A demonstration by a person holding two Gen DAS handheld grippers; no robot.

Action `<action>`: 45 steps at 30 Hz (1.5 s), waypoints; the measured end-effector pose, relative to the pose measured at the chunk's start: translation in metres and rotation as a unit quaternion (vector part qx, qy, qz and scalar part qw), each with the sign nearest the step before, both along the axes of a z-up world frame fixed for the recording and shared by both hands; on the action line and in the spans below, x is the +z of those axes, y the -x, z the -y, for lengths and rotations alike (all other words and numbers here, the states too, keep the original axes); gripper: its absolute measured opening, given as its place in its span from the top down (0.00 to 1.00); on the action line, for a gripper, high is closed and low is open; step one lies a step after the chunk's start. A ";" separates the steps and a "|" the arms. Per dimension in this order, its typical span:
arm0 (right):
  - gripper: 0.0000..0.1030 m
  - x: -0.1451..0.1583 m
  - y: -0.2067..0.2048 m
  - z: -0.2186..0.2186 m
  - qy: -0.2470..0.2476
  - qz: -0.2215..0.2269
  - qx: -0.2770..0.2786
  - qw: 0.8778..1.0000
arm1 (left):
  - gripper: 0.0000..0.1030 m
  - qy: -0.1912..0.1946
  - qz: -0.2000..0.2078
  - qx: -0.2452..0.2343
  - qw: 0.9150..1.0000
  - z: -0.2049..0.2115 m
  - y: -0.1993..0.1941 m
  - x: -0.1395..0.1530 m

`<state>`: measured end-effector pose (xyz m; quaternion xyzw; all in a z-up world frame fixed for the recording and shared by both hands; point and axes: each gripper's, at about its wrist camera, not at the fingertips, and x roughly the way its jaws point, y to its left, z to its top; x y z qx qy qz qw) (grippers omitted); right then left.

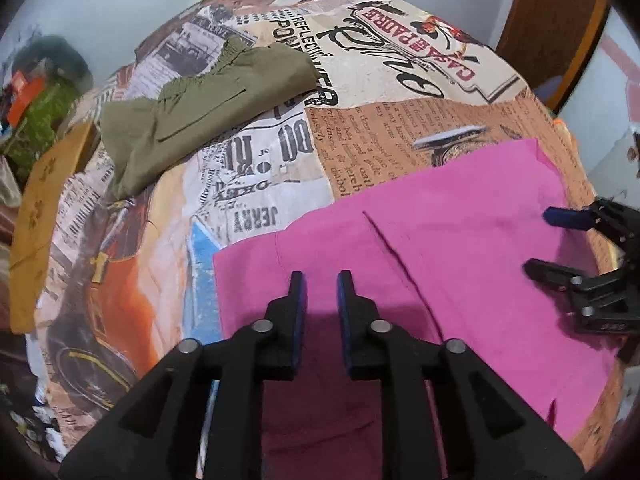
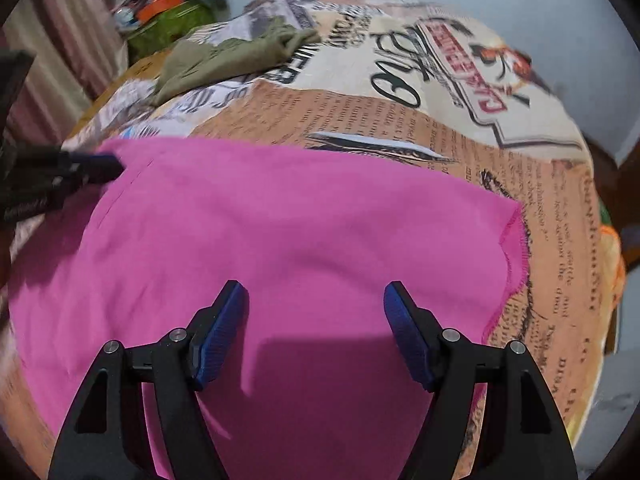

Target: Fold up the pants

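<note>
The pink pants lie flat on the near part of the table, folded into a wide panel with a seam line running across it; the right edge is a little frayed in the right wrist view. Over them hangs the left gripper, its jaws a small way apart with nothing between the blue pads. The right gripper also stands above the pink cloth, its jaws wide apart and empty (only its shadow falls on the fabric).

The pants rest on a printed tablecloth that looks like old newspapers. The words on it appear upside down: "JERRY", "CASA DE PADRE" in a red label, and part of "REFLECIONS"; the small orange text is too fine to read. At the far left of the cloth lies a folded olive-green garment, well apart from the pink one. A wooden chair back stands at the far right.
</note>
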<state>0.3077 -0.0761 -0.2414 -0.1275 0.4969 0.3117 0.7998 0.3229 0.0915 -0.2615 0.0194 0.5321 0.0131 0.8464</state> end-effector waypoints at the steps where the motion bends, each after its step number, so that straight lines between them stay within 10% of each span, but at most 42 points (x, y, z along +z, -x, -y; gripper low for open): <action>1: 0.33 0.002 0.003 0.002 -0.002 -0.002 -0.001 1.000 | 0.62 -0.021 0.005 0.004 1.000 0.001 0.002 0.000; 21: 0.33 0.041 0.046 0.031 -0.031 0.025 -0.058 0.997 | 0.52 -0.003 0.064 0.034 0.997 -0.004 0.065 0.050; 30: 0.33 0.078 0.084 0.027 -0.052 0.082 -0.044 0.994 | 0.27 0.065 0.070 0.078 0.992 -0.011 0.106 0.065; 45: 0.32 0.074 0.119 0.021 -0.083 0.090 -0.061 0.991 | 0.26 0.177 -0.005 0.100 0.979 0.001 0.161 0.027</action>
